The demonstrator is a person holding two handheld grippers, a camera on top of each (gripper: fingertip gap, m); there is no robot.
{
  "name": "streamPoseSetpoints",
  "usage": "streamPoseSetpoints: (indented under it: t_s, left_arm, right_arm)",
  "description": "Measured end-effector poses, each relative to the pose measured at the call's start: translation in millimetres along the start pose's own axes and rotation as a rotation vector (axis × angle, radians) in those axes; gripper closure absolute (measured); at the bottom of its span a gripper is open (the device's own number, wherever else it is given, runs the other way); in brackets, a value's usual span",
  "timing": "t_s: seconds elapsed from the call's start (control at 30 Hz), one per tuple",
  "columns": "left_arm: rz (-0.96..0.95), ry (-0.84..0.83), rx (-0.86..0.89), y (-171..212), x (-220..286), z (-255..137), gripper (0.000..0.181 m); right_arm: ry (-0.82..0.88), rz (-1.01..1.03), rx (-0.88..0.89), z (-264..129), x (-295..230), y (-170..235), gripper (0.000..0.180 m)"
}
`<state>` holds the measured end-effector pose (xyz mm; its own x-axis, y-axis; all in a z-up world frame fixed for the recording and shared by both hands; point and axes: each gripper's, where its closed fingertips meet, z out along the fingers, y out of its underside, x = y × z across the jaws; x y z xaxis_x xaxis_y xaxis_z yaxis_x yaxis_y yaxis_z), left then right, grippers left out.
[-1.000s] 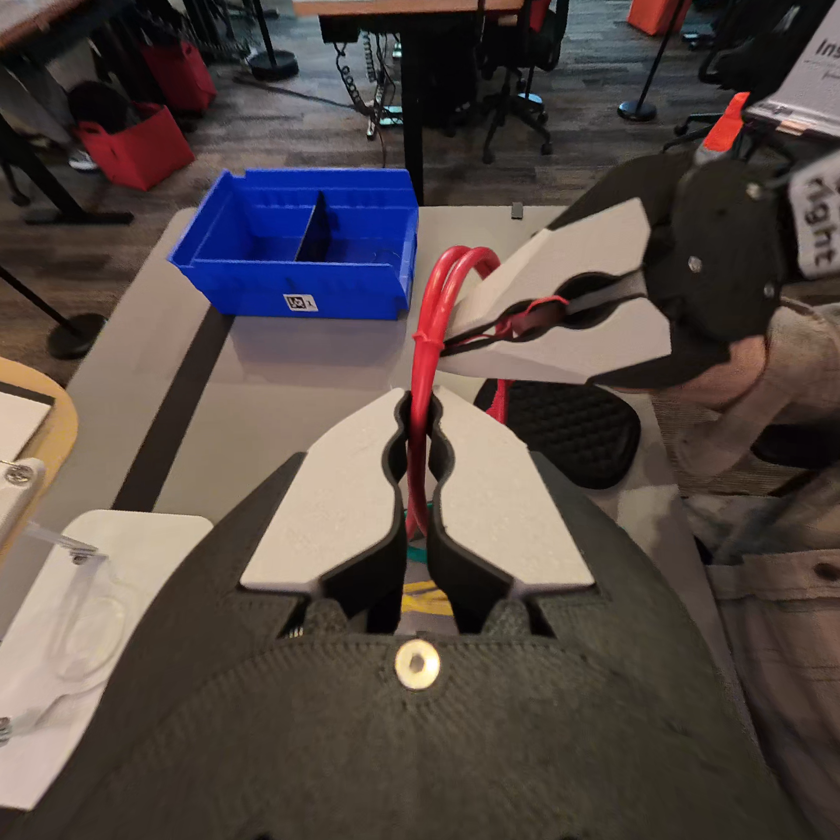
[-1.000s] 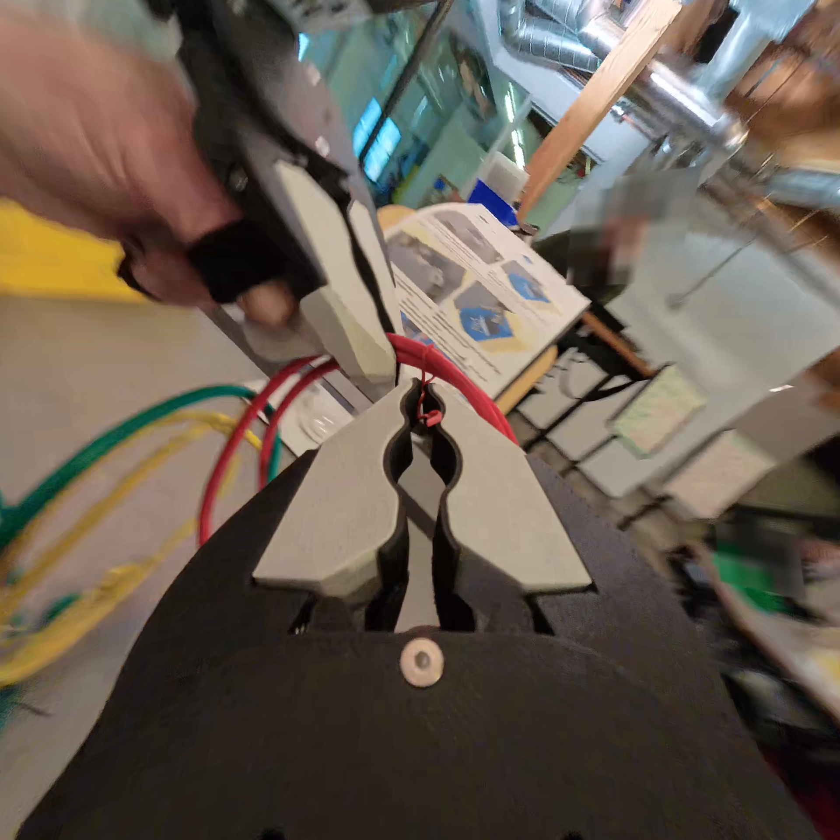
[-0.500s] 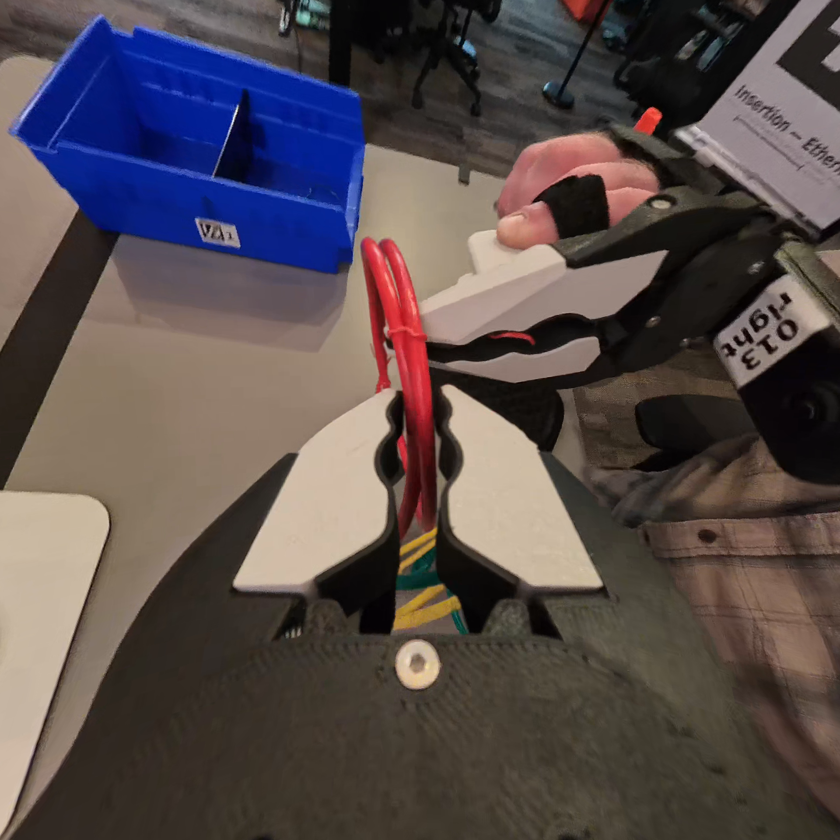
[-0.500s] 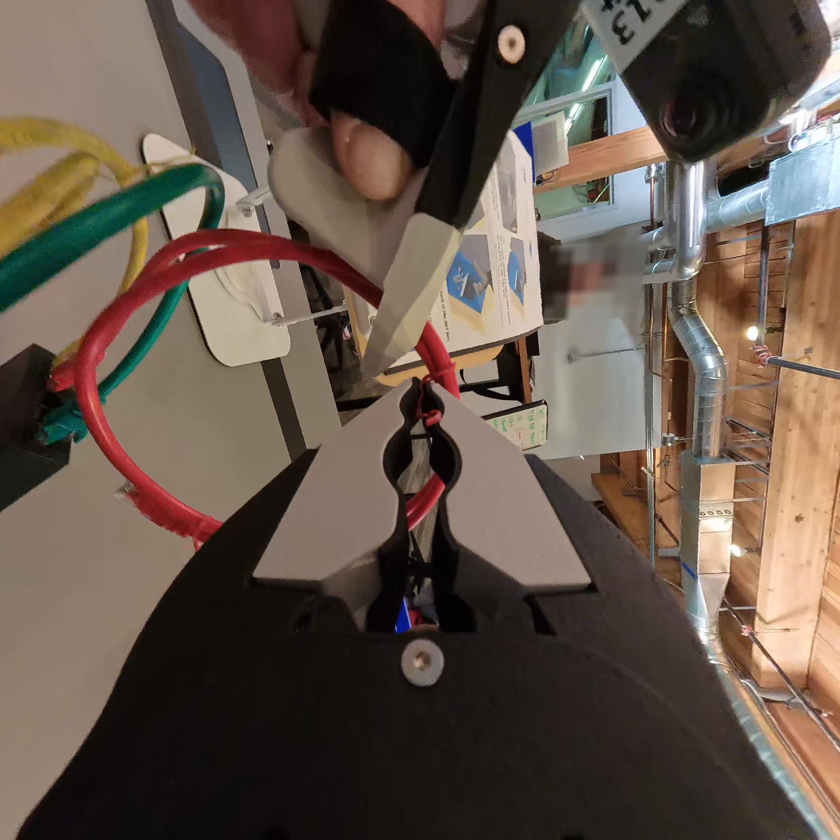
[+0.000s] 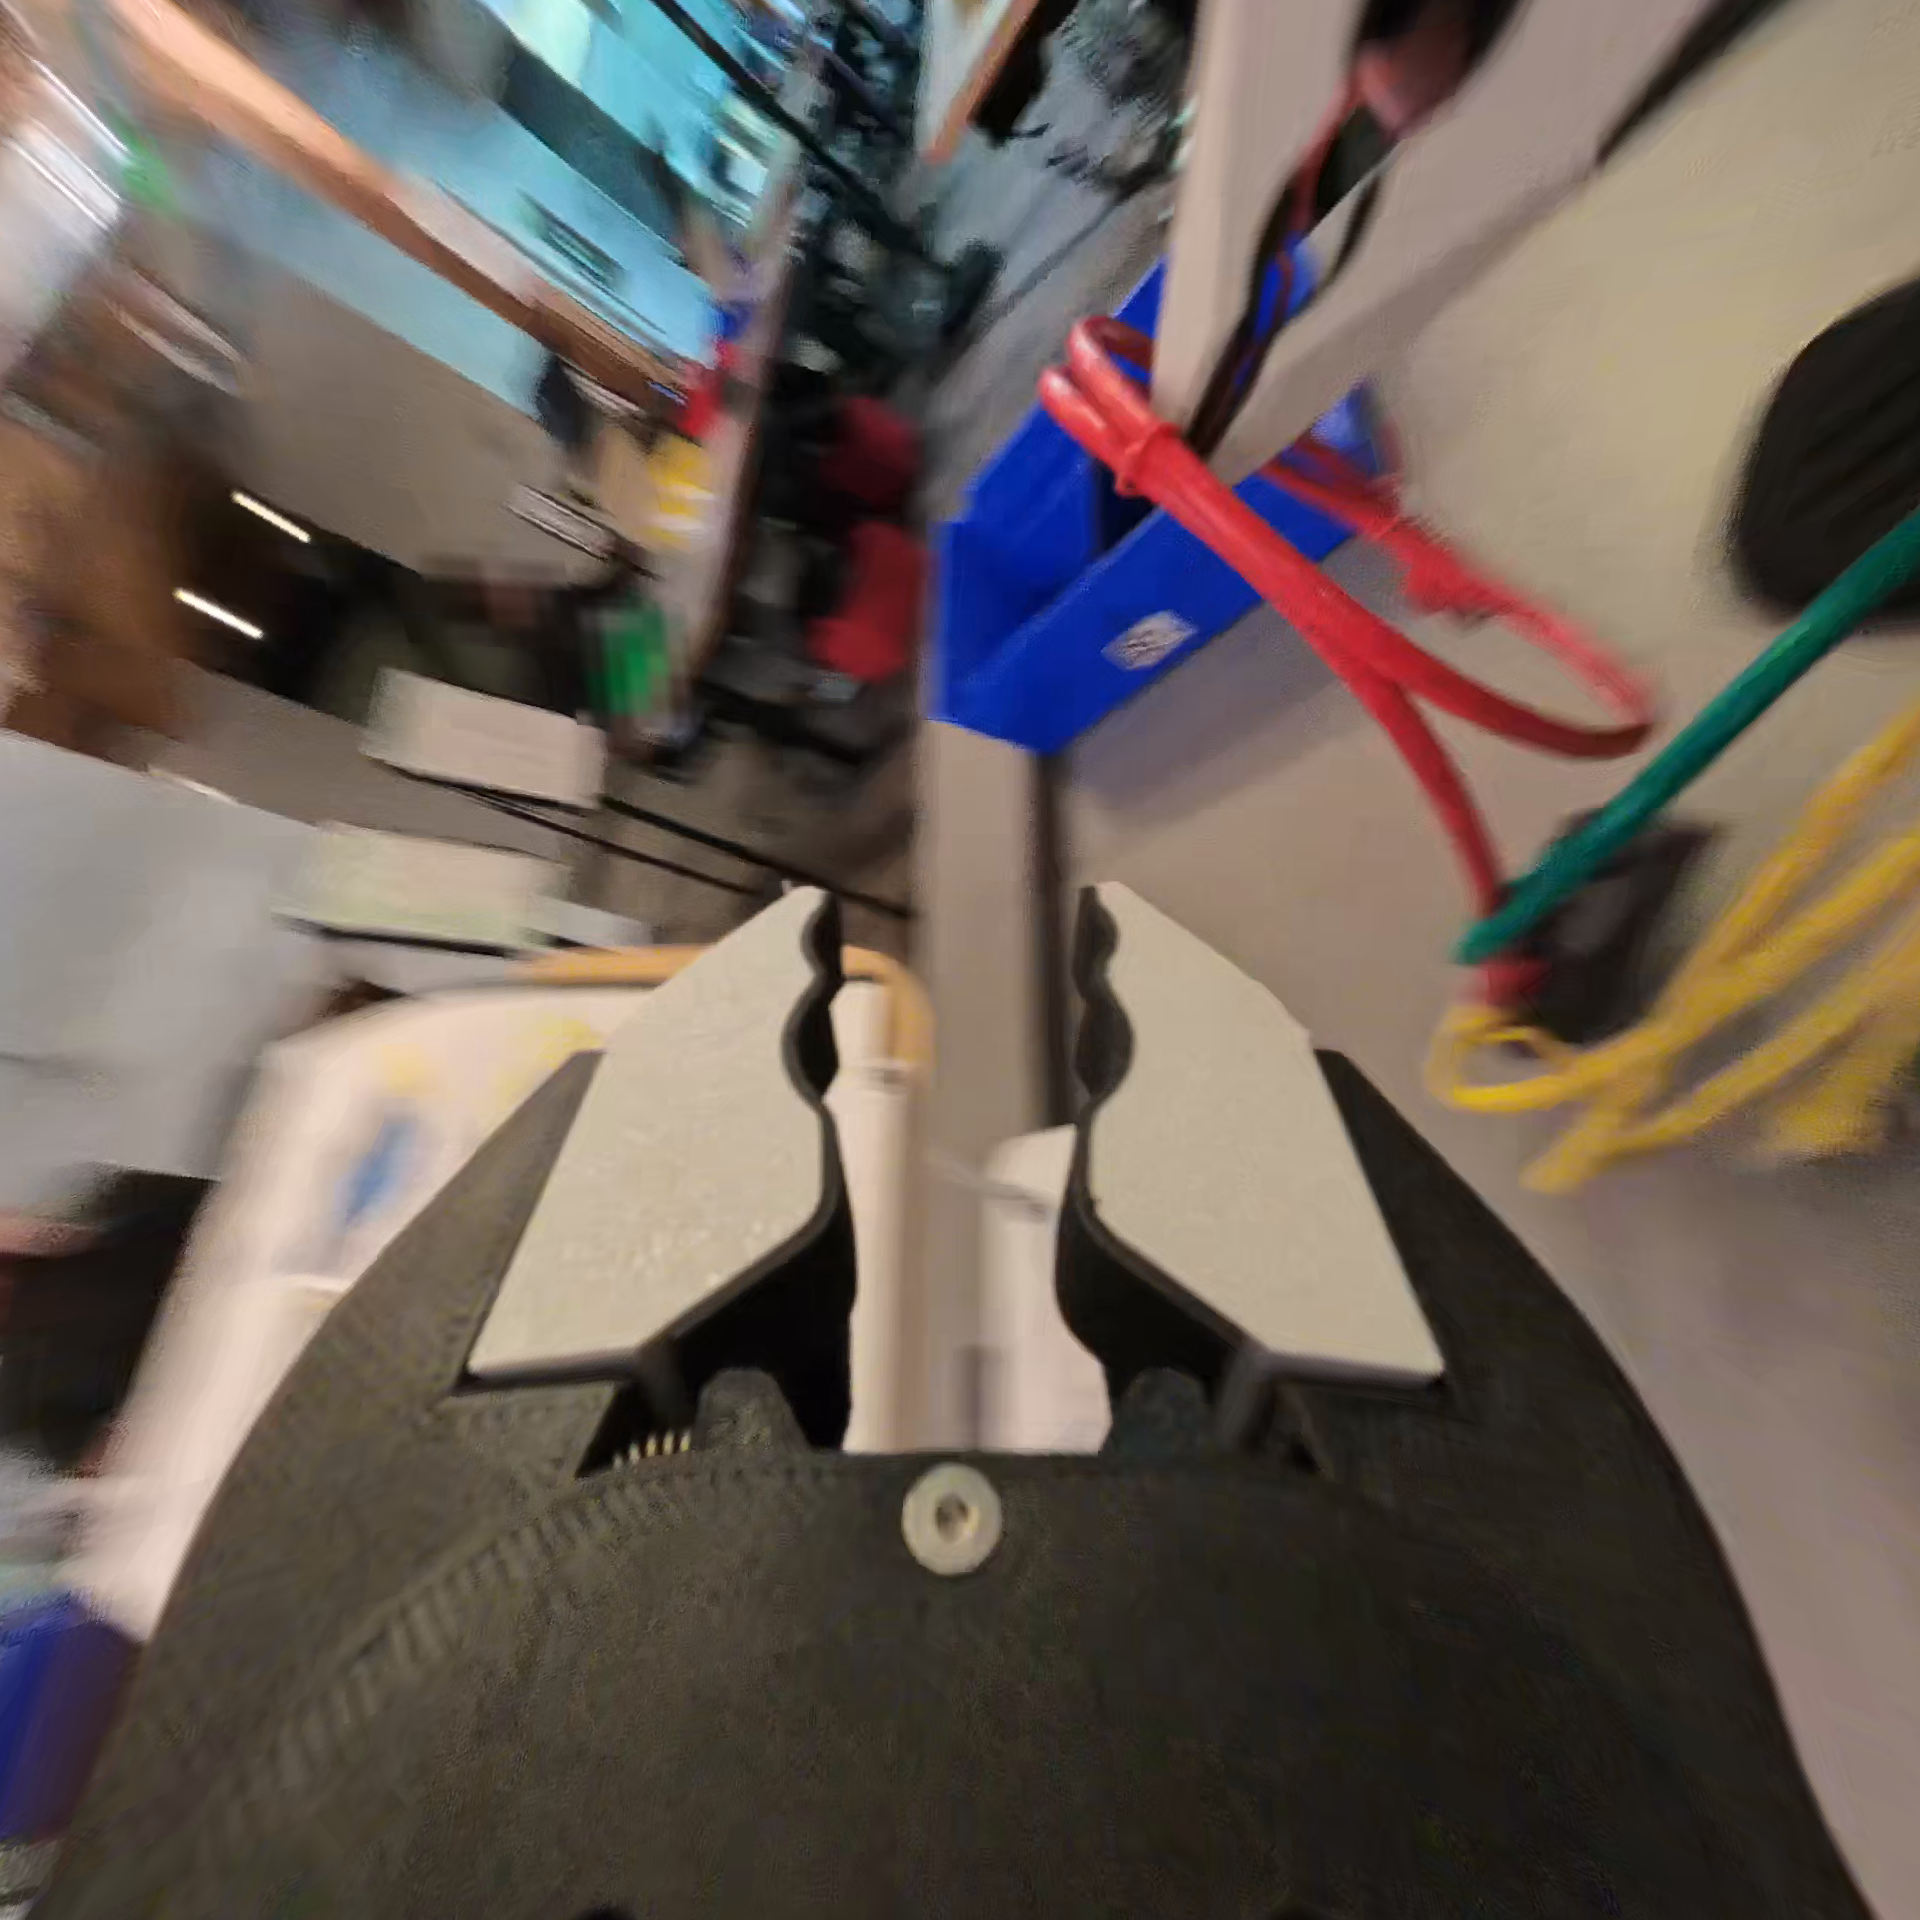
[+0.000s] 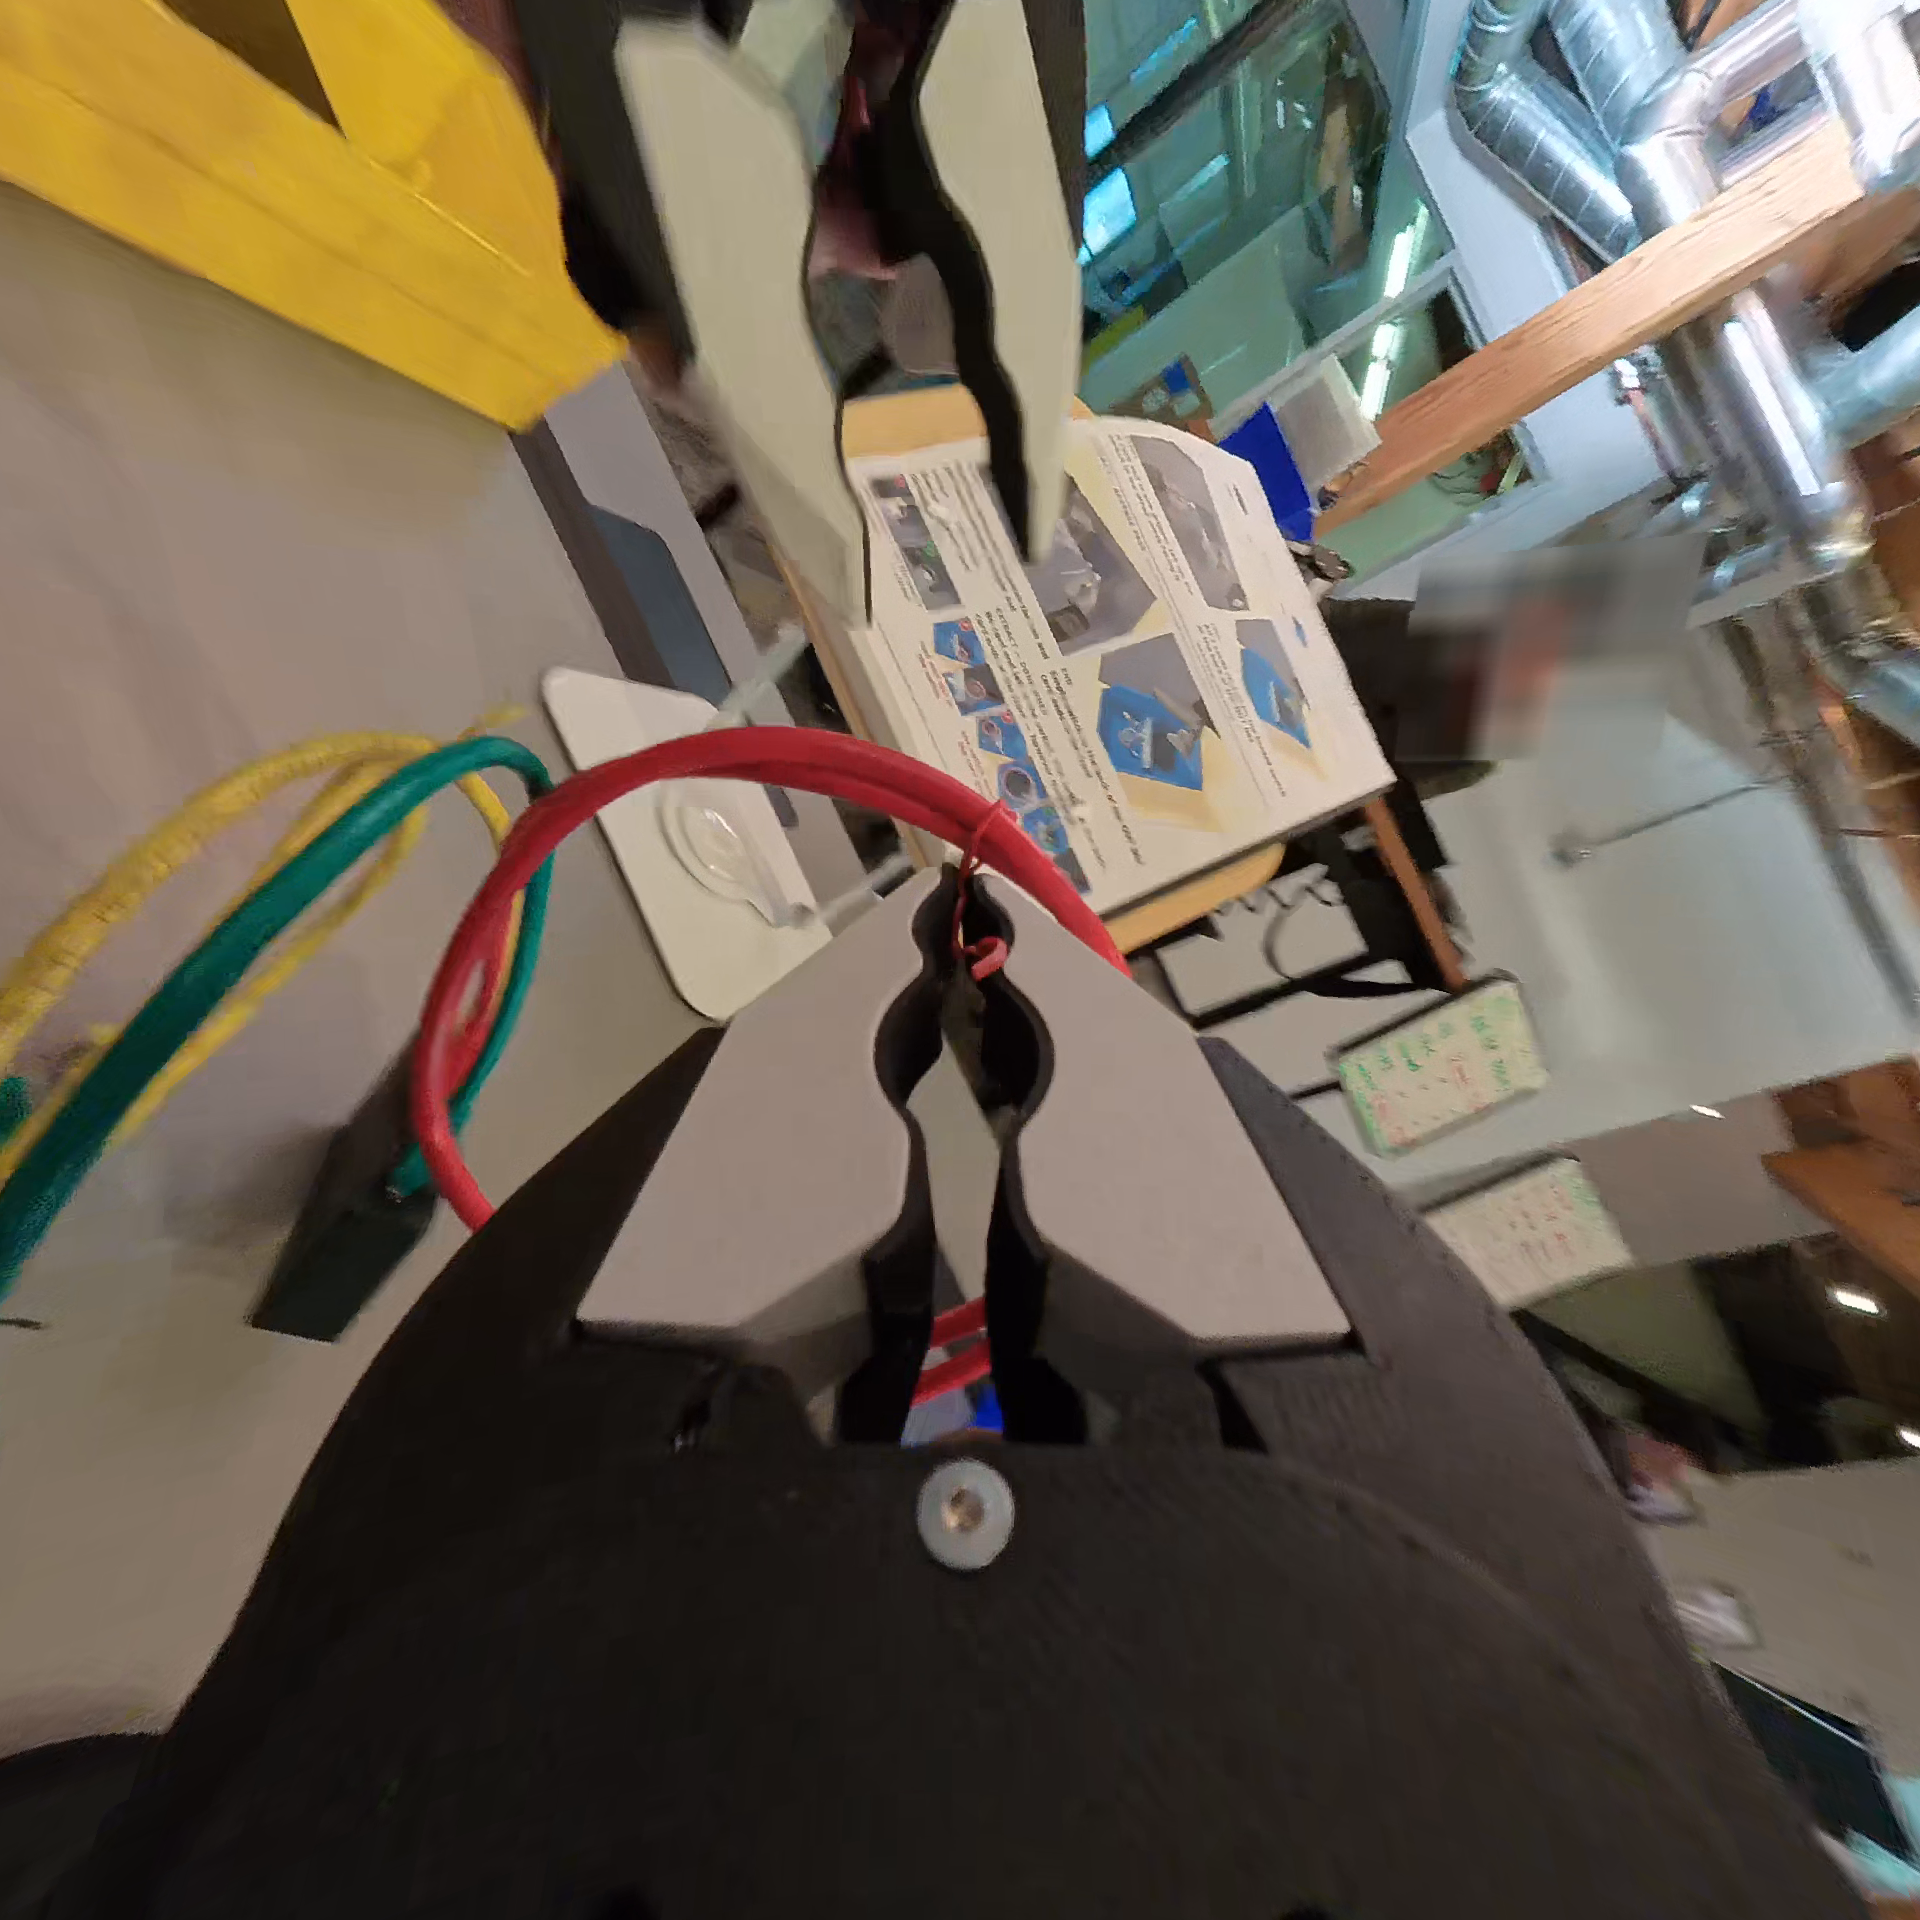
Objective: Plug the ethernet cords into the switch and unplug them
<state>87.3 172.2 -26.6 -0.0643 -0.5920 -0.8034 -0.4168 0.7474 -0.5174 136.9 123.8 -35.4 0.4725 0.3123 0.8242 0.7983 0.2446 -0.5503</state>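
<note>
My right gripper (image 6: 961, 883) is shut on the red twist tie (image 6: 977, 948) that binds the looped red ethernet cord (image 6: 727, 750). The cord hangs from its tips and curves down to the black switch (image 6: 343, 1247) on the grey table. A green cord (image 6: 260, 935) and yellow cords (image 6: 125, 883) also run to the switch. My left gripper (image 5: 956, 904) is open and empty, apart from the cord. In the blurred left wrist view the right gripper (image 5: 1210, 421) holds the red cord (image 5: 1351, 644) above the switch (image 5: 1600, 935). The left gripper (image 6: 945, 571) shows open at the top of the right wrist view.
A blue divided bin (image 5: 1081, 592) stands on the table beyond the red cord. A yellow bin (image 6: 291, 197) sits at the table's other side. A white pad with a clear holder (image 6: 686, 862) and a board with a printed sheet (image 6: 1122, 665) lie past the table edge.
My left gripper has opened, let go of the red cord and swung away. The right gripper stays shut on the tie and now holds the cord alone.
</note>
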Motion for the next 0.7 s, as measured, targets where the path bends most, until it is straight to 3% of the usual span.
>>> streamPoseSetpoints:
  t_s: [0.1, 0.17, 0.33, 0.47, 0.6, 0.7]
  left_arm:
    - [0.417, -0.203, -0.010, -22, 7, 13, 0.121]
    - [0.560, -0.267, 0.040, -32, 17, 20, 0.111]
    - [0.849, -0.410, 0.171, -62, 40, 24, 0.112]
    - [0.893, -0.348, 0.202, -70, 57, 31, 0.150]
    - [0.812, -0.312, 0.212, -74, 59, 33, 0.163]
    - [0.605, -0.224, 0.236, -75, 55, 31, 0.165]
  right_arm:
    - [-0.046, 0.084, 0.039, 0, 0, -1, 0.180]
    - [-0.074, 0.124, 0.058, 0, -1, -1, 0.180]
    - [-0.157, 0.232, 0.106, -1, -7, -1, 0.180]
    - [-0.213, 0.289, 0.137, -1, -10, 0, 0.180]
    - [-0.253, 0.274, 0.135, 0, -18, 5, 0.180]
    - [-0.253, 0.271, 0.154, -1, -18, 7, 0.180]
